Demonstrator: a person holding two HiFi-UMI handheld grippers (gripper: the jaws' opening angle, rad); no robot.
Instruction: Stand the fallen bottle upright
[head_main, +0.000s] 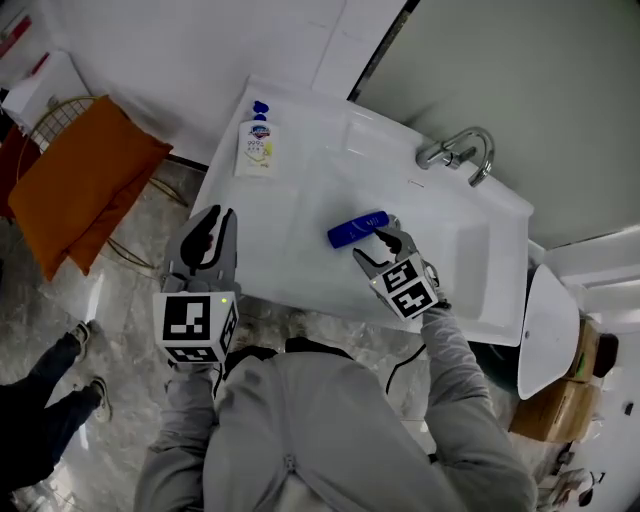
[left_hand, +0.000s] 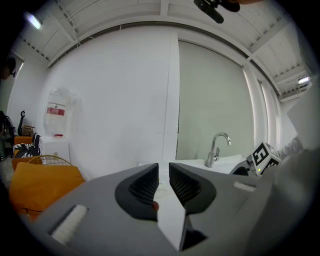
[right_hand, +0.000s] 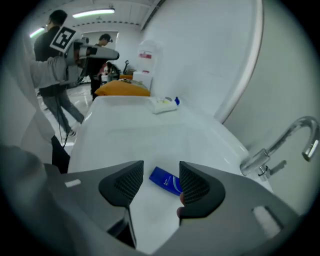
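Note:
A blue bottle lies on its side on the white sink counter. My right gripper hovers just in front of it, pointing steeply down. In the right gripper view the blue bottle shows beyond the gap of my right gripper, one end hidden behind the right finger; the jaws stand apart and the pads do not touch it. My left gripper hangs off the counter's left front edge, shut and empty, pointing nearly level; in its own view the left gripper holds nothing.
A white soap bottle with a blue cap lies at the counter's back left corner. A chrome faucet stands at the back right. An orange cushion on a wire rack sits left of the counter. A person's legs stand at lower left.

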